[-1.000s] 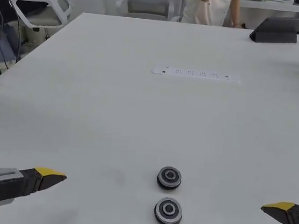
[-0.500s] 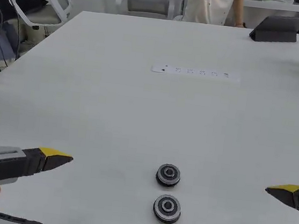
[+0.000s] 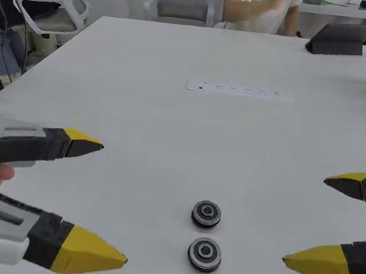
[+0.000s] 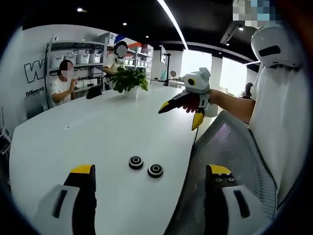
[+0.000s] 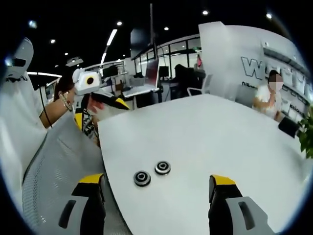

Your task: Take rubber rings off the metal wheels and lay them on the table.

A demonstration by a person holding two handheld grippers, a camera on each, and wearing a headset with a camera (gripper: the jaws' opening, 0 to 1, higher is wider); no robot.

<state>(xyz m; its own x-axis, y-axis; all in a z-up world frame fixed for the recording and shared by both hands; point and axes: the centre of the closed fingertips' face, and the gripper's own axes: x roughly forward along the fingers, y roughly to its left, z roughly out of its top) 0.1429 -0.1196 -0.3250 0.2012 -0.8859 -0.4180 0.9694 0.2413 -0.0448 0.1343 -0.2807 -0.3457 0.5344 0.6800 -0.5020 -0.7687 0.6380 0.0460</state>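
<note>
Left tongs [image 3: 115, 202] and right tongs [image 3: 304, 220] gape wide; head view adds power strip [image 3: 240, 90].

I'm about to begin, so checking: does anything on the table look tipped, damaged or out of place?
Nothing stands out. The far wheel and near wheel lie flat on the table, not touching, rubber rings on. The left claw and right claw hang open either side.

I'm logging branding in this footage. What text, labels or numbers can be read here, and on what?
"W": large outlined letter on the white wall; the rest of the word cannot be read.
Smaller line beneath it: too blurred to read.
Markings on the power strip: too small to read.
The far wheel and near wheel: no legible text.
</note>
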